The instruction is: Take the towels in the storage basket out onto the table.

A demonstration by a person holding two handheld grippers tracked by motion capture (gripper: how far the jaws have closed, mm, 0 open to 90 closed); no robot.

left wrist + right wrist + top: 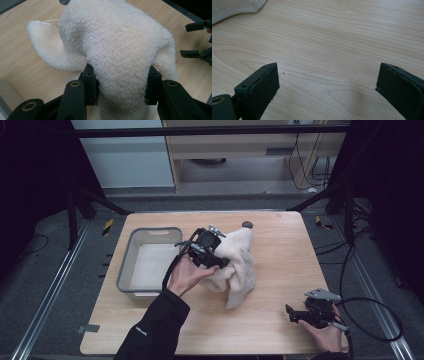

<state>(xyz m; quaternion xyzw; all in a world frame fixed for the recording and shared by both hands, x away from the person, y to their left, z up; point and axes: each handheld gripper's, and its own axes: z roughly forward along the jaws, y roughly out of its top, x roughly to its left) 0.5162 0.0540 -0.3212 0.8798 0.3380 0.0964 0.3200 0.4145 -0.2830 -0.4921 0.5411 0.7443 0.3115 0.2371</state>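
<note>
At the near right table edge, the right gripper (pixel 294 314) rests wide open, holding nothing. Mid-table, the left gripper (pixel 218 261) clamps one cream knitted cloth (pixel 240 262), beside one grey rectangular plastic bin (pixel 131 251) on the light wooden table (pixel 280 270).

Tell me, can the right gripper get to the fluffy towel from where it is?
Probably yes: the right gripper is open, and only bare table lies between it and the towel, which the left gripper already holds.
</note>
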